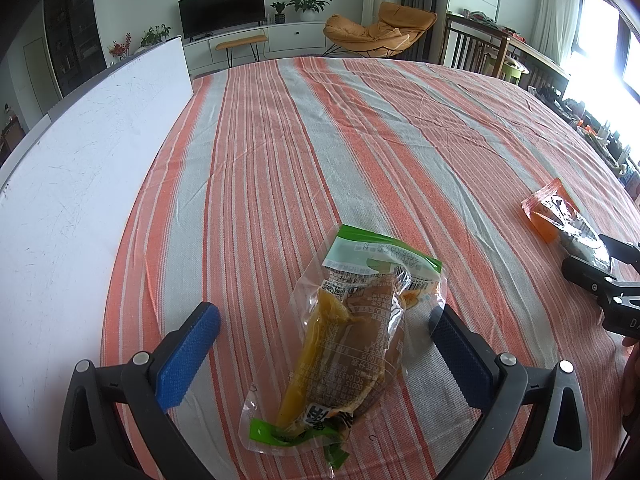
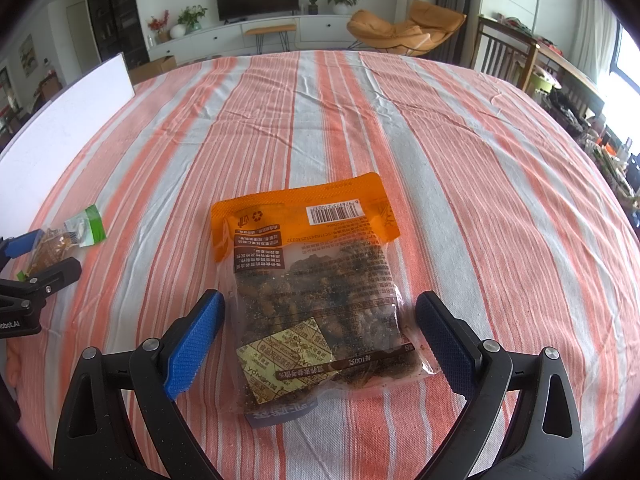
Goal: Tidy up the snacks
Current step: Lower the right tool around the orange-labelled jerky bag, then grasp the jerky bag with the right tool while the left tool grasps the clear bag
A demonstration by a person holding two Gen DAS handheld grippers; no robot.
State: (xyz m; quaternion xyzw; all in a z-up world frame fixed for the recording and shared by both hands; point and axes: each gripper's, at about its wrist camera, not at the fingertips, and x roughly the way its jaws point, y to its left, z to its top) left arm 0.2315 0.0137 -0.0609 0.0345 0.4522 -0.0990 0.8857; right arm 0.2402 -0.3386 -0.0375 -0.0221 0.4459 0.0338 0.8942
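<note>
Left gripper (image 1: 324, 340) jaws spread wide, straddling the green-edged clear pouch (image 1: 348, 344) w/ yellow-brown food inside; right pad looks to be at the pouch's edge, left pad apart, no squeeze yet. Right gripper (image 2: 320, 332) same story: jaws wide, either side of the orange-topped pouch (image 2: 316, 280) of dark snack, neither pad pressing in. Both packs lie flat on the striped tablecloth (image 2: 440, 140), green one to the left, orange one to the right, well apart. White board (image 1: 80, 160) stands along the left edge. Step looks like the pre-grasp on both snacks at once. Next calls for closing both jaws squarely across the packs; film is slick & thin, so a low, centred pinch matters. No bin or tray in view, so drop spot unclear
</note>
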